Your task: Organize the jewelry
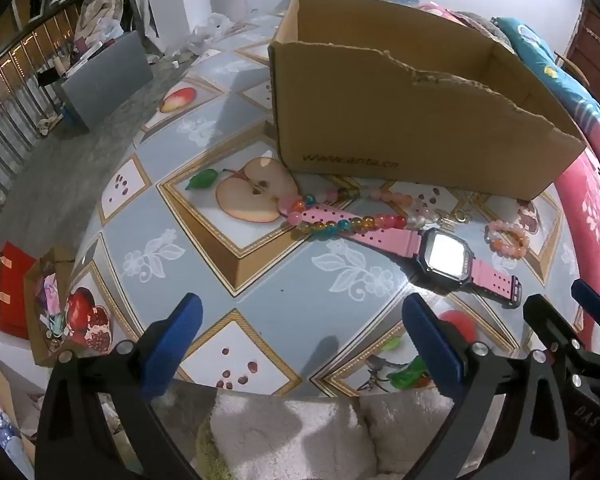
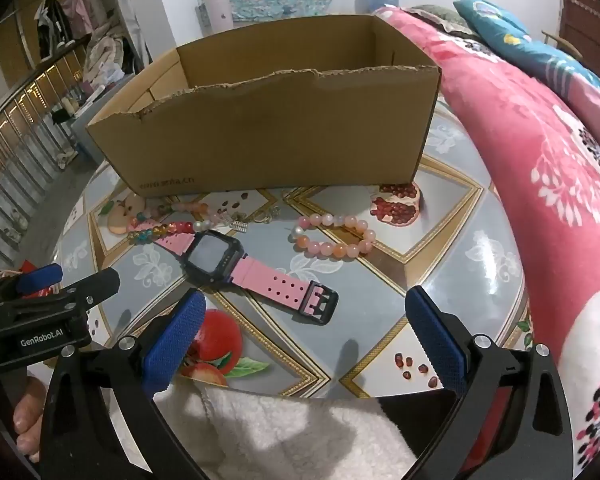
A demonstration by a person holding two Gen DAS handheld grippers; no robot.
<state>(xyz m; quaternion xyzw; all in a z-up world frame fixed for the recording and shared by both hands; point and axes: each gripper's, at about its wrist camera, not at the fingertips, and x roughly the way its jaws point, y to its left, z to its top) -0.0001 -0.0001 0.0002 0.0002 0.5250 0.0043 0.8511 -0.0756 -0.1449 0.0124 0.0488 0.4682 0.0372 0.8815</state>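
Left gripper [image 1: 302, 334] and right gripper [image 2: 306, 330]: jaws spread wide, nothing between blue pads, both held above near edge of fruit-print tabletop [image 2: 452, 264]. Pink-strapped watch [image 2: 236, 266] flat on table just ahead of right gripper. Pale pink bead bracelet [image 2: 336, 236] beside watch. Multicoloured bead strand [image 1: 340, 222] lies across watch strap. Open cardboard box [image 2: 276, 136], front rim torn, behind jewelry. Pink floral blanket [image 2: 540, 152] along table's right

Box [image 2: 268, 140] floor hidden; small trinkets [image 2: 240, 222] unclear.
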